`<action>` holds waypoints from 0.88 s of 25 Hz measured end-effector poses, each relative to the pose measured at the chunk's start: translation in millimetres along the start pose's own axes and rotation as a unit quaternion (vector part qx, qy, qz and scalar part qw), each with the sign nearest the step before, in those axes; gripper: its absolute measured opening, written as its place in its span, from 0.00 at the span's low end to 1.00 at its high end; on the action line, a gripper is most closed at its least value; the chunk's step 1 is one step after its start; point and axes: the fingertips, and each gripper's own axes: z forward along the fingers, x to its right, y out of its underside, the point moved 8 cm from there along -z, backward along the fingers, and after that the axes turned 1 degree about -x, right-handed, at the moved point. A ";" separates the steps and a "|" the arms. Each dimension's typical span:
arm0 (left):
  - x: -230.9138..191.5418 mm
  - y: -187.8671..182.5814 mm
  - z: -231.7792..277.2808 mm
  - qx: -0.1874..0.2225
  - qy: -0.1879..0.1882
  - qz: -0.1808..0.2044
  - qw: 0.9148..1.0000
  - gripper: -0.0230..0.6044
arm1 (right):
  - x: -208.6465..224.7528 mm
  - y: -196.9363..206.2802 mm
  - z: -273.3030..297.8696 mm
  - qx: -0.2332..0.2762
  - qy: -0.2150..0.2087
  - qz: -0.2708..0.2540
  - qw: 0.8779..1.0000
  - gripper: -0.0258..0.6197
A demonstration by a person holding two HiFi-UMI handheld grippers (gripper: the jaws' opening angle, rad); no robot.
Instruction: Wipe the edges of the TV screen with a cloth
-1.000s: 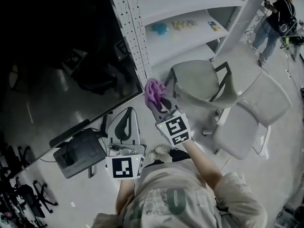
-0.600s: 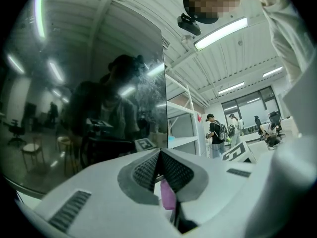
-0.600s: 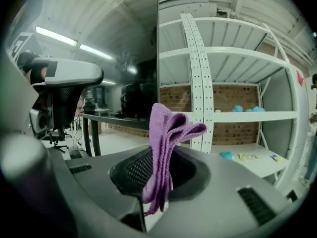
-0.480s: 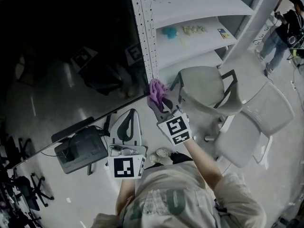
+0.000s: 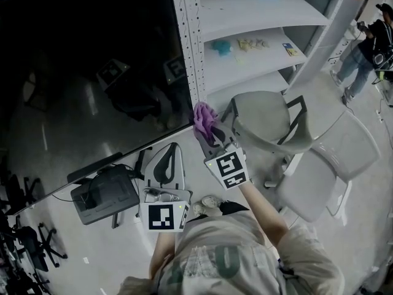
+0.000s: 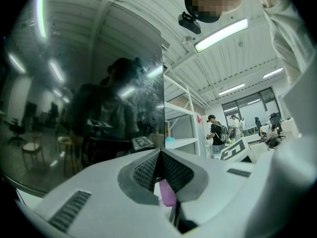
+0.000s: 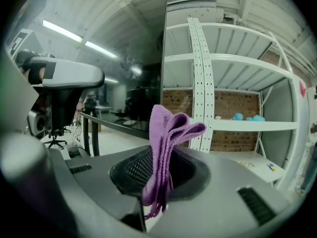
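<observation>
**Purple cloth closes in on the TV's lower right corner**

The purple cloth [image 5: 204, 120] is folded into a bunch and clamped in the right gripper [image 5: 210, 135], standing up past the tips of the jaws. In the right gripper view, the jaws press on the folds from both sides and loose ends trail below them.

Over the last second the cloth has crept a little nearer the lower right corner of the TV screen [image 5: 92, 72]. That corner now lies just ahead and to the left of the right gripper's tips. The cloth seems to touch the edge or sit just beside it, but the head view cannot settle which. The white shelving post [image 5: 187, 42] stands straight ahead of the same tips. A grey chair [image 5: 264, 118] sits just to their right.

The left gripper [image 6: 159, 155] has barely moved and hangs low in front of the person's body, near the bottom edge of the screen. Its jaws are pressed together with nothing between the pads. A small purple sliver shows just beneath them, and what it is cannot be told.

The wipe looks to be at its start, with the cloth arriving at a corner. From there a stroke along the right or bottom edge could begin.
</observation>
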 end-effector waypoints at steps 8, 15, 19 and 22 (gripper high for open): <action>-0.4 -1.8 -10.8 0.003 -0.013 0.004 1.000 0.06 | -4.0 -0.7 -2.0 0.000 -0.001 0.006 1.000 0.13; -2.1 -2.1 -19.4 0.002 -0.027 0.005 1.000 0.06 | -3.7 -0.7 -2.9 0.002 0.001 0.008 1.000 0.13; -3.8 -1.7 -23.4 0.003 -0.032 0.005 0.999 0.06 | -4.0 -5.1 -3.8 0.004 0.003 -0.004 1.000 0.13; -4.8 -6.1 -24.1 0.005 -0.032 0.013 0.999 0.06 | -3.4 -17.4 -8.2 0.021 0.002 -0.013 1.000 0.13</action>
